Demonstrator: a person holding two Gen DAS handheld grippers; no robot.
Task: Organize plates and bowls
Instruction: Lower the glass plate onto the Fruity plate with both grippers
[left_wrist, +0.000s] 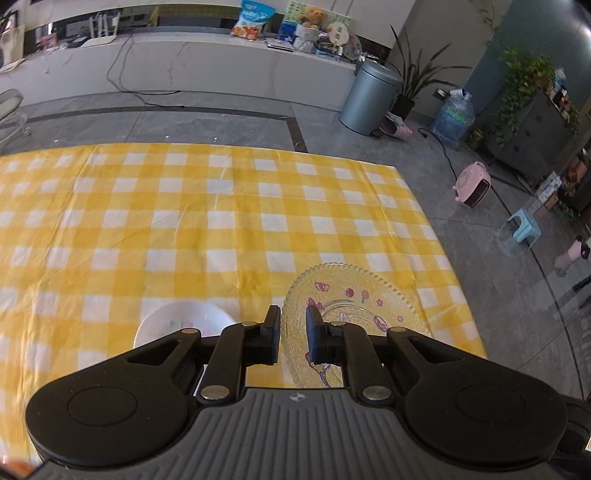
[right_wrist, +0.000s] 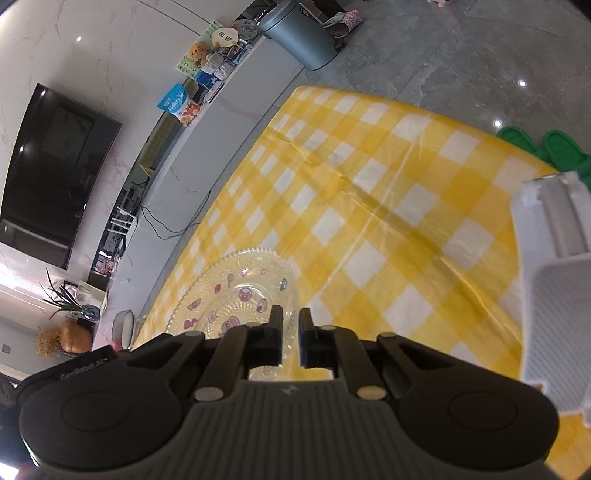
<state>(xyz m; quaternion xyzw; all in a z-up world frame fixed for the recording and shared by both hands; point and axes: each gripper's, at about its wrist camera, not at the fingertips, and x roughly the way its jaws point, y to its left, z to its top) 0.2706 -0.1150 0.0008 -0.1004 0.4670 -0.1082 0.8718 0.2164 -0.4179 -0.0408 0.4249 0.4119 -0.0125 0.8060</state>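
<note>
Right claw (right_wrist: 291, 334) pinches the beaded glass plate (right_wrist: 236, 291)'s rim; left claw (left_wrist: 292, 332), slightly parted, hovers over it.

Both views are evenly daylit and strongly bowed at the edges by the fisheye lenses. Ceiling lamps glare as points on the glossy floor (right_wrist: 480, 74). The checked tablecloth (left_wrist: 221, 221) smears slightly leftward.
</note>
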